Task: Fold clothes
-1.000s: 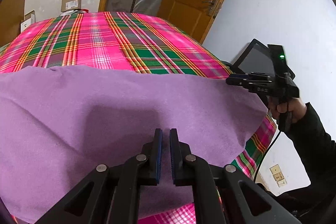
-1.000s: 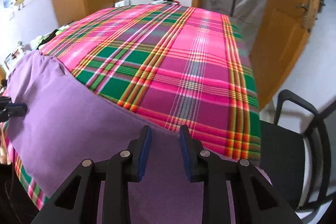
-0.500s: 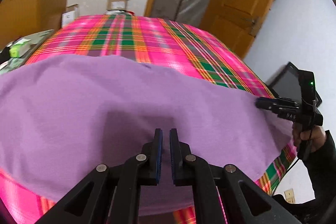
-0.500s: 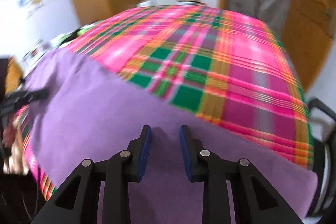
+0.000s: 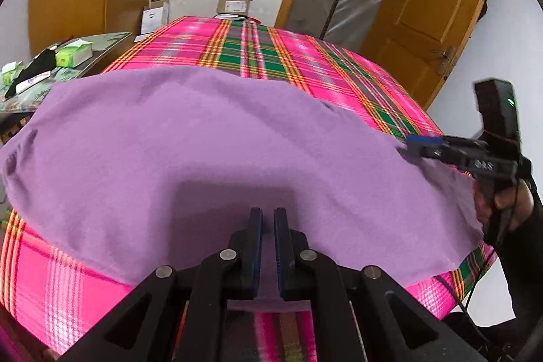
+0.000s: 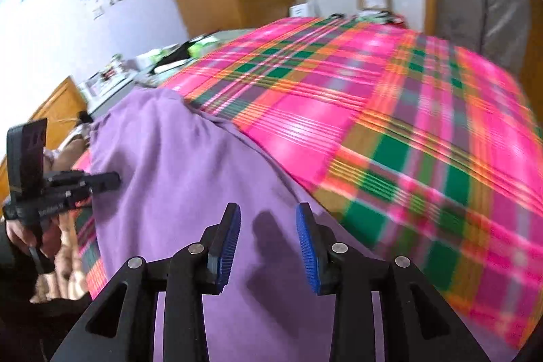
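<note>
A purple cloth (image 5: 210, 138) lies spread flat across the near part of a bed (image 5: 305, 63) covered with a pink, green and orange plaid sheet. Its near edge hangs a little over the bed's side.

The left claw (image 5: 268, 216) points down at the cloth near that edge. Its blue-padded jaws stand almost together with only a thin slit between them, and purple fabric shows in the slit lower down, so it is closed on the cloth.

The right claw (image 6: 268, 212) is over the cloth's other end. Its jaws are opening, well apart, and nothing is pinched between the pads; the cloth lies beneath them with their shadow on it. In the left wrist view this claw's tip reaches the cloth's far right edge, and a hand (image 5: 509, 202) in a dark sleeve holds it.

A side worktop (image 5: 101, 39) beside the bed carries small green boxes.
</note>
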### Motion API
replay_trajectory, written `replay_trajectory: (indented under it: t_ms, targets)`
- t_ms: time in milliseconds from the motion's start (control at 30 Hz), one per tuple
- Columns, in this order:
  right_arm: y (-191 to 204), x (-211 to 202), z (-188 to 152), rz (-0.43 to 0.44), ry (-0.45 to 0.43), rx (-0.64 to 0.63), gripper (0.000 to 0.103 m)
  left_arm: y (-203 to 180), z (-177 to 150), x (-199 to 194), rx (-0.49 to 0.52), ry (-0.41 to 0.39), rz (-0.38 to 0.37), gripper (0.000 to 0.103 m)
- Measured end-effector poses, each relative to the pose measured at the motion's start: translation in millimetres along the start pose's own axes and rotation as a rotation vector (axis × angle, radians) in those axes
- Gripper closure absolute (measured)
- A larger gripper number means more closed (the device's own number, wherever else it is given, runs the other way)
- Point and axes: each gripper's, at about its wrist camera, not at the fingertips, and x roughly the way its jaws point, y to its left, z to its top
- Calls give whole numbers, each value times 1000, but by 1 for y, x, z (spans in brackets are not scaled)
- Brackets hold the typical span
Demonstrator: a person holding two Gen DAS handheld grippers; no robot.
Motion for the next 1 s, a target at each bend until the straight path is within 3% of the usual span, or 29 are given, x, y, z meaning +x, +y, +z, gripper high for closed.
replay_trajectory:
  t_ms: [200, 233, 267, 433, 800, 900, 933, 1000]
  targets:
    - [-10, 42, 23, 88, 58, 57, 68, 17, -2, -6, -39, -10, 12, 97]
    - [-12, 42, 24, 97, 58, 73, 74, 19, -2, -6, -40, -9, 11, 97]
    - [-14, 44, 25, 95, 59, 77, 95, 21, -3, -6, -41, -8, 9, 97]
    - [-17, 47, 27, 81, 61, 73, 100, 29, 1, -7, -35, -5, 10, 97]
    - [-29, 29, 25, 32, 12, 128, 95, 62, 4, -45, -41, -46, 131, 97]
    - [-27, 27, 24, 41, 15, 129, 83, 71, 5, -62, -41, -72, 176, 97]
    - [-26, 27, 23, 44, 15, 127, 72, 74, 5, -68, -41, -79, 191, 97]
    - [-20, 26, 23, 57, 10, 112, 69, 81, 6, -80, -35, -92, 237, 97]
